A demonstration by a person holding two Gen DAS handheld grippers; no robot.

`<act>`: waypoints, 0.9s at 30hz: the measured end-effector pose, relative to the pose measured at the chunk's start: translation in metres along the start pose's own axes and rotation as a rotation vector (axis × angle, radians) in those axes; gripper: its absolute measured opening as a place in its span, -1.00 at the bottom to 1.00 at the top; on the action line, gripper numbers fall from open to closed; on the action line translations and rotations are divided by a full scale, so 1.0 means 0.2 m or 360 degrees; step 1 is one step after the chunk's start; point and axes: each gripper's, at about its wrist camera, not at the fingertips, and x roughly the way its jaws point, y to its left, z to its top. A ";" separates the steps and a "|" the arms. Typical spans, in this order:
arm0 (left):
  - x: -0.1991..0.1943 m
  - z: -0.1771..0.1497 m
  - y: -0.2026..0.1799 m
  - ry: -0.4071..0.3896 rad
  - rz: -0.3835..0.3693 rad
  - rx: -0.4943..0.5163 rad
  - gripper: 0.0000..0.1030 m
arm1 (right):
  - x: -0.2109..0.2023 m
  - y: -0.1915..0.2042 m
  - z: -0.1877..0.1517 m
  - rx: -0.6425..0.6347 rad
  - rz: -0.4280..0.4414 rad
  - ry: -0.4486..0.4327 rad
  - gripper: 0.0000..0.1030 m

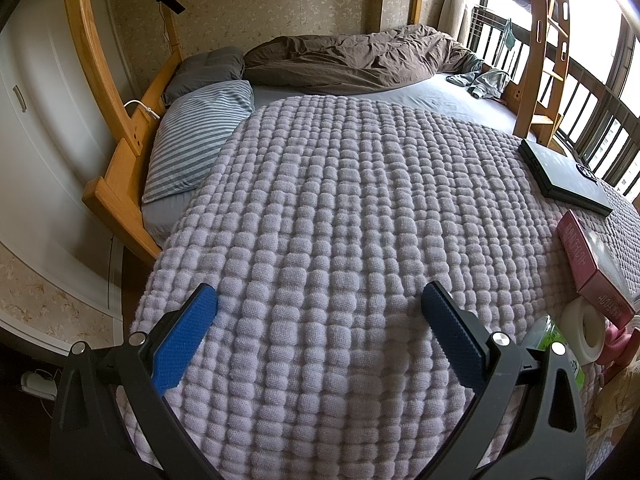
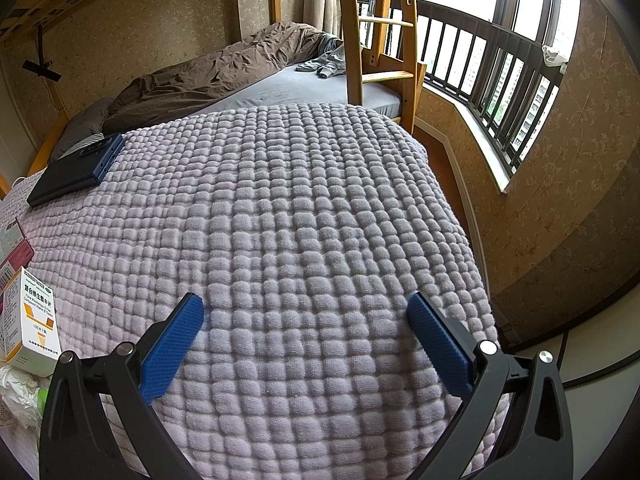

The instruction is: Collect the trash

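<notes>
- Hovering released, left tongs (image 1: pixel 320 308) and right tongs (image 2: pixel 304 316) grip nothing above the lilac waffle-knit blanket (image 1: pixel 340 200).
- Trash between them: white-and-orange cardboard box (image 2: pixel 32 320), crumpled white tissue (image 2: pixel 18 392); likely next, approach and close.

A home bedroom: wooden bunk bed (image 1: pixel 120 184), pillows (image 1: pixel 200 140), rumpled duvet (image 1: pixel 352 60), floral wallpaper (image 2: pixel 560 200).

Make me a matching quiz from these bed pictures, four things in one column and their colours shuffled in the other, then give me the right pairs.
Things:
1. duvet
2. pillow
3. flat box
4. medicine carton

Colours:
A. white and orange
B. black
C. brown
D. grey and white stripes

Pairs: 1-C, 2-D, 3-B, 4-A
</notes>
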 end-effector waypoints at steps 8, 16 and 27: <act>0.00 0.00 0.00 0.0016 -0.0010 0.0014 0.98 | 0.00 0.00 0.00 -0.0011 0.0004 0.0007 0.93; -0.27 -0.03 -0.04 -0.0130 -0.0141 0.0059 0.98 | -0.45 0.31 -0.16 -0.0261 0.0144 -0.0269 0.93; -0.38 0.01 -0.70 -0.0141 -0.0526 0.0685 0.98 | -0.69 1.14 -0.26 -0.0723 0.0629 -0.0323 0.93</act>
